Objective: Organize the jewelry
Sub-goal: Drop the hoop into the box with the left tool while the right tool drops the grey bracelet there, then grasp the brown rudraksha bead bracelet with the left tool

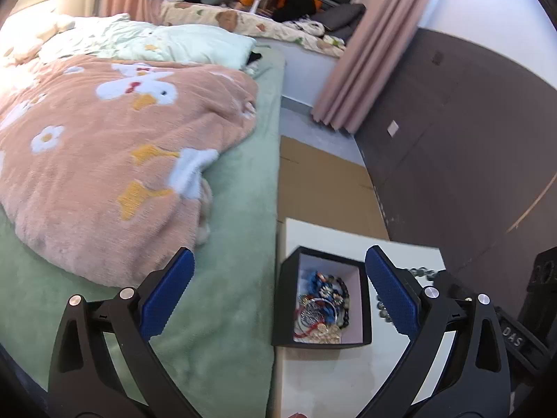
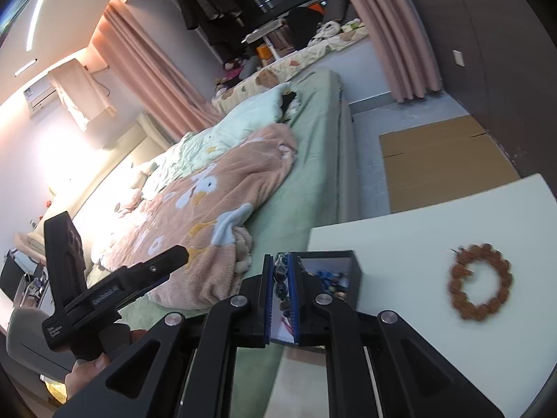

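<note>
where the white bench (image 1: 348, 376) meets the bed (image 1: 222, 313), an open black jewelry box (image 1: 289, 299) sits near the bench's bed-side edge, mouth up, pale lining showing. inside it is a tangle: blue flower-bead pieces, dark bead strand, silver disc, red cord, gold bits toward the near wall. long axis of the box cannot be told.

left tongs (image 1: 280, 291) spread wide, nothing between the blue pads (image 1: 167, 292); the box shows between them from the left wrist view, the pads clear of it.

right tongs (image 2: 281, 291) pressed nearly together, pinching a strand of dark glossy beads (image 2: 280, 287); the strand runs lengthwise along the pads, pointing away from the camera toward the box (image 2: 353, 278).

brown bead bracelet (image 2: 482, 282) lies flat on the bench, well apart from the box on its far-from-bed side; a ring, blurred.

another string of grey-dark beads (image 1: 423, 272) lies on the bench just beside the box, partly hidden by the left tongs' finger.

writing: "das" on a black block at the left wrist view's right edge (image 1: 514, 341); lettering on the left handle (image 2: 104, 296) unreadable.

pink duck blanket (image 1: 104, 160) on the bed.
</note>
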### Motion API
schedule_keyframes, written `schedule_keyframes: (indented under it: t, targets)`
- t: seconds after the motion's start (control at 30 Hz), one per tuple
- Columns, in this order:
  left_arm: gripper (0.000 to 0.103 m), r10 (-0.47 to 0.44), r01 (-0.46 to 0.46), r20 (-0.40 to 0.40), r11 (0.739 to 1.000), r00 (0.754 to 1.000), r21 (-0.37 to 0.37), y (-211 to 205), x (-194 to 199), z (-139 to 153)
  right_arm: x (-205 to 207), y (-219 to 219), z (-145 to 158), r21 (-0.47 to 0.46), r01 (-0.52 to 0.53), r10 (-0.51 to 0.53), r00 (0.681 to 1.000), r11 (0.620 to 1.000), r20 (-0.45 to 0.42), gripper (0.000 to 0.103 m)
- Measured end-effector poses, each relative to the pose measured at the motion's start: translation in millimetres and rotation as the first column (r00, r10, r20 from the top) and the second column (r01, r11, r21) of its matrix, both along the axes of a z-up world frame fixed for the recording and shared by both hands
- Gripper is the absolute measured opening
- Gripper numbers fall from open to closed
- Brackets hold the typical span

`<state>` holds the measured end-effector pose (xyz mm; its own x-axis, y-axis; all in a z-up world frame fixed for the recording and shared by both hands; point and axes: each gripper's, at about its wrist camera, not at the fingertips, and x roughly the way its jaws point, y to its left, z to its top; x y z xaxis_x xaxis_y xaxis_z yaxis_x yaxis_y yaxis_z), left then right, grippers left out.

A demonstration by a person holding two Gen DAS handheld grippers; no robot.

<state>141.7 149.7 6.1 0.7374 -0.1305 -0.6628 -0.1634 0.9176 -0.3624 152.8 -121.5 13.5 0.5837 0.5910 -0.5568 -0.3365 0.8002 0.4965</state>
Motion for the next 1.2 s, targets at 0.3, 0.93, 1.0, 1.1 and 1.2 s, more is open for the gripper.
schedule_keyframes:
  t: [0.3, 0.93, 1.0, 1.1, 1.2]
  targets:
    - [0.098, 0.004, -0.004, -0.003, 1.000, 1.000, -0.004, 5, 0, -2, 7, 2, -13, -0.029, 0.038, -0.039, 0.999, 0.999, -0.037, 0.065]
    - [0.098, -0.158, 0.158, -0.004, 0.987, 0.987, 0.026, -87, 8, -1, -20, -127, -19, -0.091, 0.272, -0.282, 0.952, 0.958, -0.117, 0.065]
    - [0.098, -0.174, 0.174, -0.004, 0.984, 0.985, 0.024, -99, 10, -2, -22, -140, -23, -0.098, 0.308, -0.319, 0.938, 0.946, -0.133, 0.065]
    - [0.098, -0.203, 0.203, -0.004, 0.979, 0.979, 0.015, -118, 14, -4, -25, -157, -26, -0.091, 0.357, -0.367, 0.917, 0.930, -0.154, 0.065]
    - [0.098, -0.243, 0.243, -0.007, 0.970, 0.970, 0.026, -140, 17, -6, -31, -172, -34, -0.106, 0.400, -0.413, 0.895, 0.910, -0.170, 0.071]
